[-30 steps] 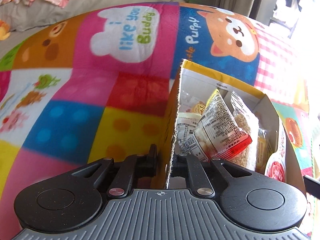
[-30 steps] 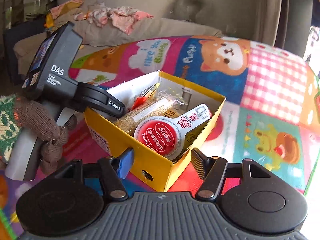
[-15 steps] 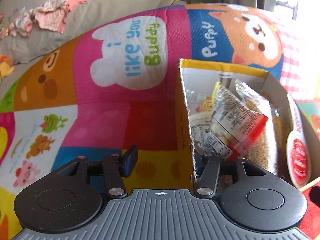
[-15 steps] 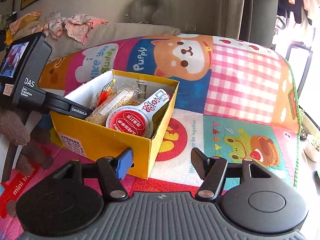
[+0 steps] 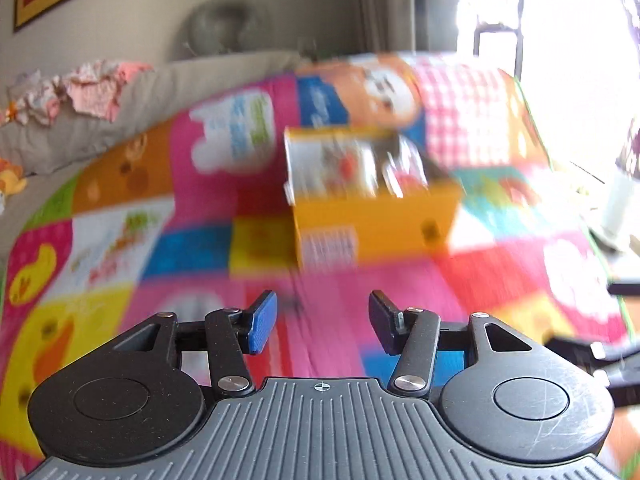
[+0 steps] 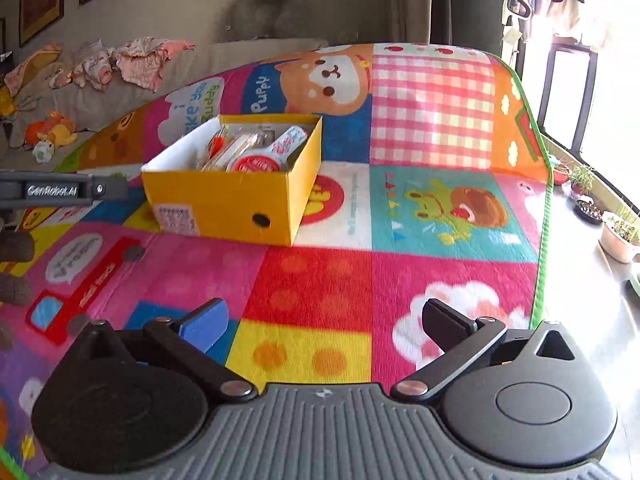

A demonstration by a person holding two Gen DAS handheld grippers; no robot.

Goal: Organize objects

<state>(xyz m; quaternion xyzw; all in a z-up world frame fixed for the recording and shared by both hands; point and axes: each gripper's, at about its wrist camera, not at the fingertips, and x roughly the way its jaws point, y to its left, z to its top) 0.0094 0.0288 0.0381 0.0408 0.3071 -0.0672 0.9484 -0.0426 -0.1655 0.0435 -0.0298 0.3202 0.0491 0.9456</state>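
A yellow cardboard box [image 6: 224, 200] stands on the colourful play mat [image 6: 400, 224], filled with several snack packets and a red-lidded tub [image 6: 254, 166]. In the left wrist view the box [image 5: 372, 216] is blurred, ahead and slightly right. My left gripper [image 5: 320, 324] is open and empty, well back from the box. My right gripper [image 6: 324, 320] is open and empty, also well back, with the box ahead to the left. Part of the left gripper's body [image 6: 60, 190] shows at the left edge of the right wrist view.
A grey sofa [image 6: 192, 64] with heaped clothes [image 6: 120, 60] and a soft toy [image 6: 52, 132] lies behind the mat. Potted plants [image 6: 616, 232] stand on the floor at the right by the bright window. The mat's green edge [image 6: 544, 216] runs along the right.
My left gripper let go of the box wall, opened and pulled back. My right gripper also drew back and up from the box. The box stays on the mat.
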